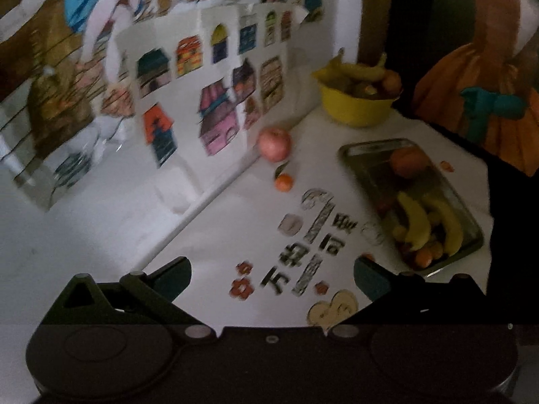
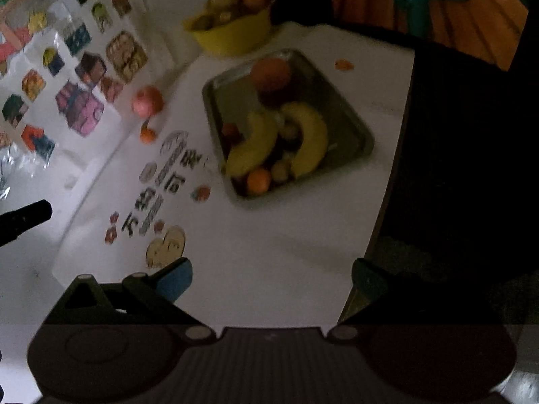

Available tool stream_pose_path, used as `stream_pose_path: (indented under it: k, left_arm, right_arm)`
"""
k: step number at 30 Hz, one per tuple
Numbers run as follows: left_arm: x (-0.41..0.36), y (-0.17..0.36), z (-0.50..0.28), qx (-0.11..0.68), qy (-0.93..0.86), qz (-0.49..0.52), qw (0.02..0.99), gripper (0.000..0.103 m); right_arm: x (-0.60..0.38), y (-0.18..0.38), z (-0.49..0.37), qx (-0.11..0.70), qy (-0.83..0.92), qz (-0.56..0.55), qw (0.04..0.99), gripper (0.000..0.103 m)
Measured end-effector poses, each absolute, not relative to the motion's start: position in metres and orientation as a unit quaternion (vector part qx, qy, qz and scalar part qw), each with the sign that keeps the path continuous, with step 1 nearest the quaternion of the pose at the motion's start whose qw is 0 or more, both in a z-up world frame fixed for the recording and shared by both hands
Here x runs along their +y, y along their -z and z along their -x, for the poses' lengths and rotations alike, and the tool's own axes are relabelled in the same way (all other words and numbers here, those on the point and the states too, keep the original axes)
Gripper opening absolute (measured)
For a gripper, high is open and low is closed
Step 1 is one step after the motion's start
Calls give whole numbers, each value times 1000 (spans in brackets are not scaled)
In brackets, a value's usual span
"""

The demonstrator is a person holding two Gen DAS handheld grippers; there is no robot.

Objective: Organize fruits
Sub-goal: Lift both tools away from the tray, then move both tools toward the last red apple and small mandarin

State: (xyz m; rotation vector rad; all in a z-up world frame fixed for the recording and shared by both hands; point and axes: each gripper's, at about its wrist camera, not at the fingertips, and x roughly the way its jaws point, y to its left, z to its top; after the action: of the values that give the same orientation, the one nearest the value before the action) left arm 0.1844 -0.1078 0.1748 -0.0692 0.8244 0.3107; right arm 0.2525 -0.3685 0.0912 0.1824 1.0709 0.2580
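Note:
A metal tray (image 1: 468,232) (image 2: 363,141) on the white table holds two bananas (image 1: 417,222) (image 2: 252,148), a large orange fruit (image 1: 407,161) (image 2: 271,72) and small oranges. A yellow bowl (image 1: 357,107) (image 2: 232,40) full of fruit stands behind it. A pink apple (image 1: 274,143) (image 2: 147,101) and a small tangerine (image 1: 284,181) (image 2: 147,134) lie loose on the table by the wall. My left gripper (image 1: 273,277) and right gripper (image 2: 271,279) hang above the table, both wide open and empty, well short of the fruit.
A wall with colourful house stickers (image 1: 209,77) (image 2: 81,67) rises left of the table. Stickers and printed characters (image 1: 303,245) (image 2: 161,188) cover the tabletop. The table's right edge (image 2: 401,155) drops into darkness. An orange cloth with a teal bow (image 1: 485,101) hangs behind.

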Motion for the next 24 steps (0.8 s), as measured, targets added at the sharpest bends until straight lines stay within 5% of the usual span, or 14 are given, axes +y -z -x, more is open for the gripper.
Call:
stream_pose_path:
  k: [24]
  left_arm:
    - [-73,-143,-247,463,-115,26,879,102]
  right_arm:
    - [-334,-72,-281,563,-93,-102,815,103]
